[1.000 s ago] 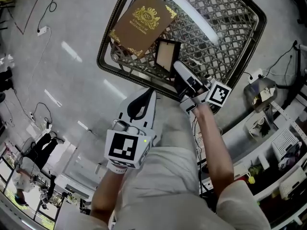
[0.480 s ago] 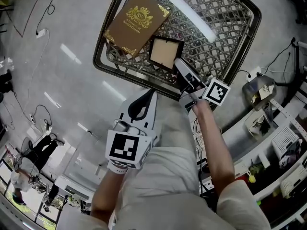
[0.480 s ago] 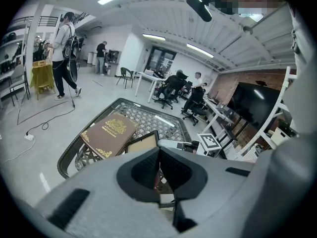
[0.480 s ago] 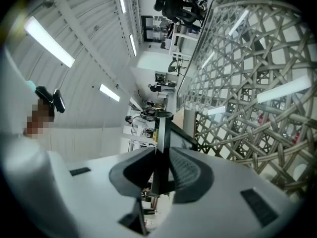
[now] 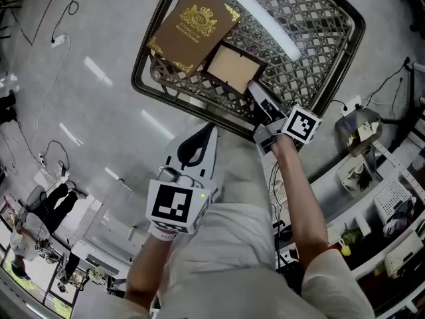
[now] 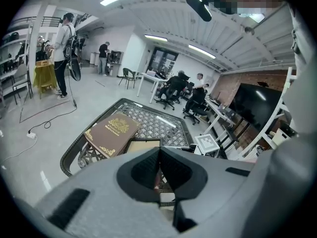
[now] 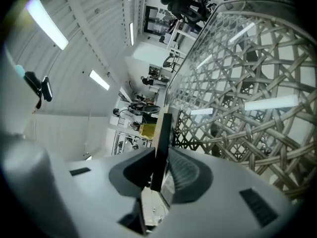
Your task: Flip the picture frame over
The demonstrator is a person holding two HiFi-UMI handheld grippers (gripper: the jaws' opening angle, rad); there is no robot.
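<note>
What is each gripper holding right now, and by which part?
Right gripper clamps the picture frame by its near edge. Left gripper is shut, holding nothing.

Basket (image 5: 143, 85): one, 12 o'clock. Book (image 5: 193, 29): one. Frame (image 5: 232, 68): one, 4 o'clock of book. Grippers: two, left gripper (image 5: 208, 129), right gripper (image 5: 253, 89) 2 o'clock of it.

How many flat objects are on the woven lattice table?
2. The brown book with gold print lies at the woven lattice table's left edge; the black-rimmed picture frame is beside it, gripped by the right tongs.
</note>
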